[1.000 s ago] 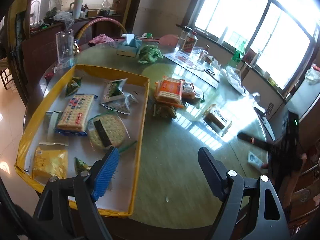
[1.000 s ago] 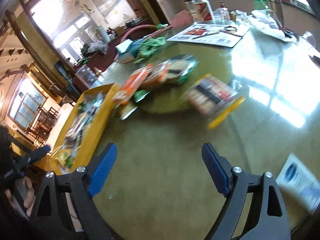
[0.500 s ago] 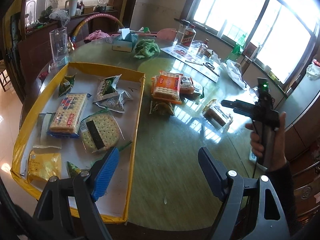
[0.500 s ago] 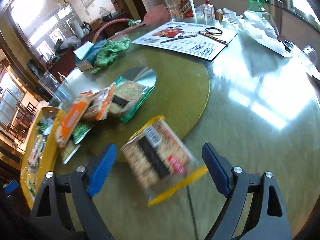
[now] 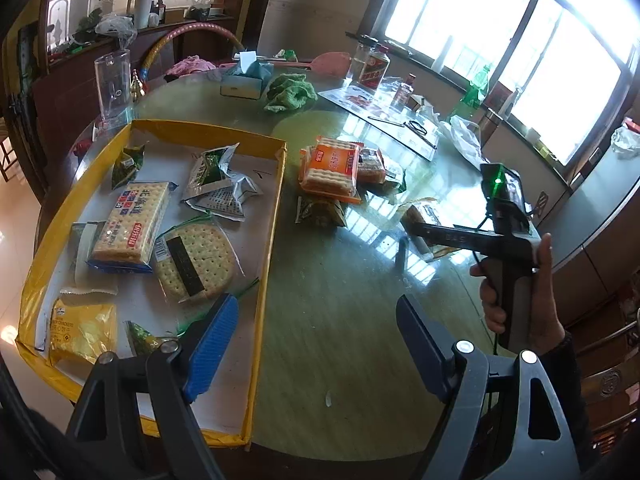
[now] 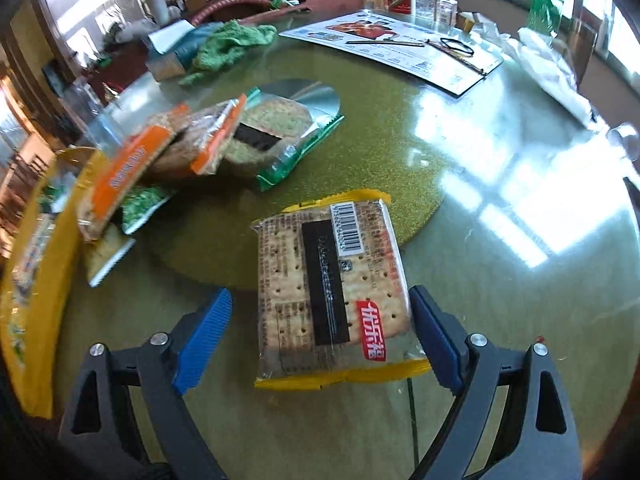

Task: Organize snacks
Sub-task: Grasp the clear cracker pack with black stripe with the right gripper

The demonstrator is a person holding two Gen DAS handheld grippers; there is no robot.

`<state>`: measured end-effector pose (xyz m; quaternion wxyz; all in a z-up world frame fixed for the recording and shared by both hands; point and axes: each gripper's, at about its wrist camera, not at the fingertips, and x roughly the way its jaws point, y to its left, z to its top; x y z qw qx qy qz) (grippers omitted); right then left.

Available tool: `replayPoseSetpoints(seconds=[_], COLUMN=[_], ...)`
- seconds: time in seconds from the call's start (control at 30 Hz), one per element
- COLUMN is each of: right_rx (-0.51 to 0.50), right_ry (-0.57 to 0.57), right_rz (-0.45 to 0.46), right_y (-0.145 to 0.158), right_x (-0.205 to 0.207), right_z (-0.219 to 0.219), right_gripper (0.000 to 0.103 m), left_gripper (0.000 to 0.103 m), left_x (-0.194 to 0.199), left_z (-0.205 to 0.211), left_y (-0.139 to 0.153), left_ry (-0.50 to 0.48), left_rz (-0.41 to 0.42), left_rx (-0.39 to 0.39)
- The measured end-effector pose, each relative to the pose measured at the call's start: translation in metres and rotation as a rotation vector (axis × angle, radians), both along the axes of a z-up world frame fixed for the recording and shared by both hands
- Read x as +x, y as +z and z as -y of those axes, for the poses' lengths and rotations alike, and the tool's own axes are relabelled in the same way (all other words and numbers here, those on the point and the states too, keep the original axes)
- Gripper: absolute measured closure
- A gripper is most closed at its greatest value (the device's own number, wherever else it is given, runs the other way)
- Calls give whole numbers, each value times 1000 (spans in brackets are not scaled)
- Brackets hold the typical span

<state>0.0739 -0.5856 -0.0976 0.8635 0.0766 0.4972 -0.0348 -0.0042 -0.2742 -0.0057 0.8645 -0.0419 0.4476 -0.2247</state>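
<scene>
One yellow-edged clear cracker packet (image 6: 332,292) lies lengthwise between the right gripper's (image 6: 320,332) wide-apart jaws; left gripper (image 5: 316,344), also spread and empty, hangs farther off

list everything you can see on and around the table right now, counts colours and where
tray: 1, yellow rim, white floor, table's left side
snack packs in tray: about eight, mixed colours, lying flat
yellow-edged cracker pack: 1, clear with black strip, on table between right gripper's fingers
snack pile: several, orange and green, right of tray
table: 1, glossy green, round
green cloth: 1, far side
tissue box: 1, teal, beside cloth
clear pitcher: 1, behind tray
bottles: at least three, near window
printed sheet: 1, white, far right
left gripper: blue pads, open, above tray's edge
right gripper: blue pads, open, around cracker pack
hand: 1, holding right gripper's handle
</scene>
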Motion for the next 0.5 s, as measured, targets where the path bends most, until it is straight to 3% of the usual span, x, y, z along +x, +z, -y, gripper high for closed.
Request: replayPoseSetpoints(seconds=[0.13,0.37,0.5], right_rx=[-46,-1,89], right_ry=[-21,-98,-174], right_rz=[-1,14,39], right_y=[2,6,7], right_x=[-8,-70,-107], right_z=[-4,-12,-8], right_gripper=[34,34,34], left_gripper=[22,22,22], left_x=[4,27,58], left_z=[8,33,49], left_y=[1,1,-1], left_ry=[-46,-110,-138], left_rz=[-25,-22,-54], left_rx=[1,28,37])
